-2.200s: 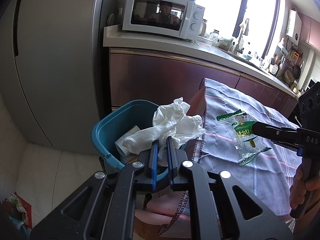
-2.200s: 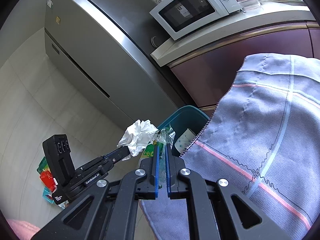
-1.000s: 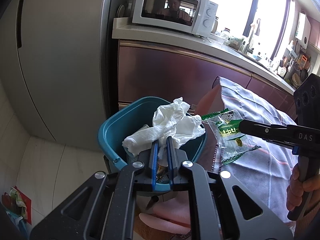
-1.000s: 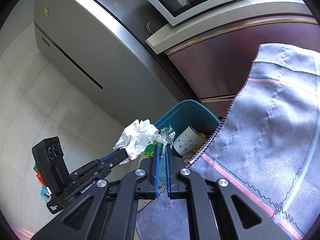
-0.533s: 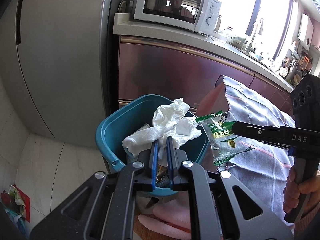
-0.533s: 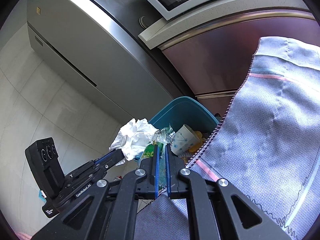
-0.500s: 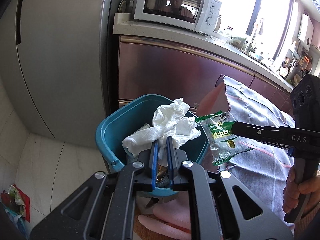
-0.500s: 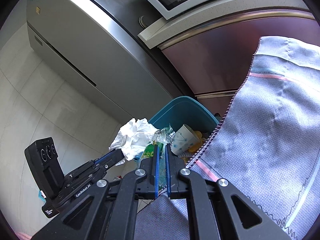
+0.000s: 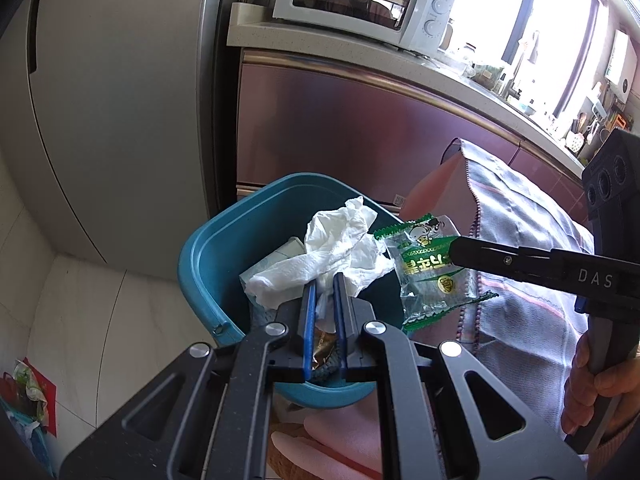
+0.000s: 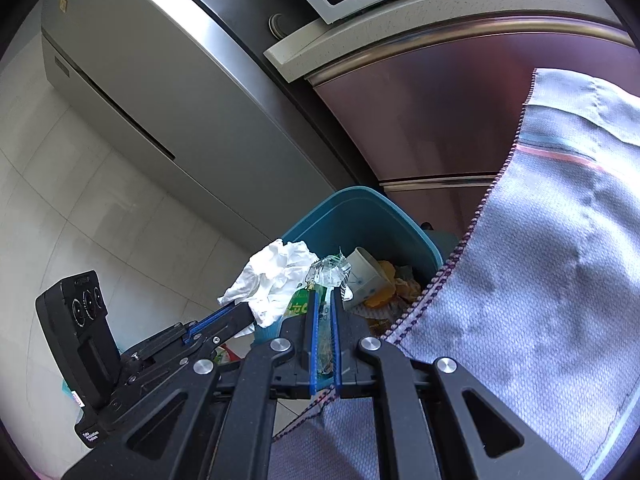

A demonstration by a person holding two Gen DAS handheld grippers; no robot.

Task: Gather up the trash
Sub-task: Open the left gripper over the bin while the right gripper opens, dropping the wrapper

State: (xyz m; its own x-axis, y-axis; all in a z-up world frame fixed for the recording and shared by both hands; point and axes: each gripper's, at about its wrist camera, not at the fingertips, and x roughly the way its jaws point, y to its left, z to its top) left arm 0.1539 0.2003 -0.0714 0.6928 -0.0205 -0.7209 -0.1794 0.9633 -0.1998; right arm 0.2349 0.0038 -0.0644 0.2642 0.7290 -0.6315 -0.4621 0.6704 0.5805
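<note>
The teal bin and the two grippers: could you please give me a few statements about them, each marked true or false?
1. The left gripper is shut on a crumpled white tissue. True.
2. The right gripper is open and holds nothing. False: it is shut on a green snack wrapper.
3. The teal bin is empty. False: a paper cup and other scraps lie inside.
4. The tissue hangs over the bin's opening. True.
5. A microwave stands on the counter behind the bin. True.
</note>
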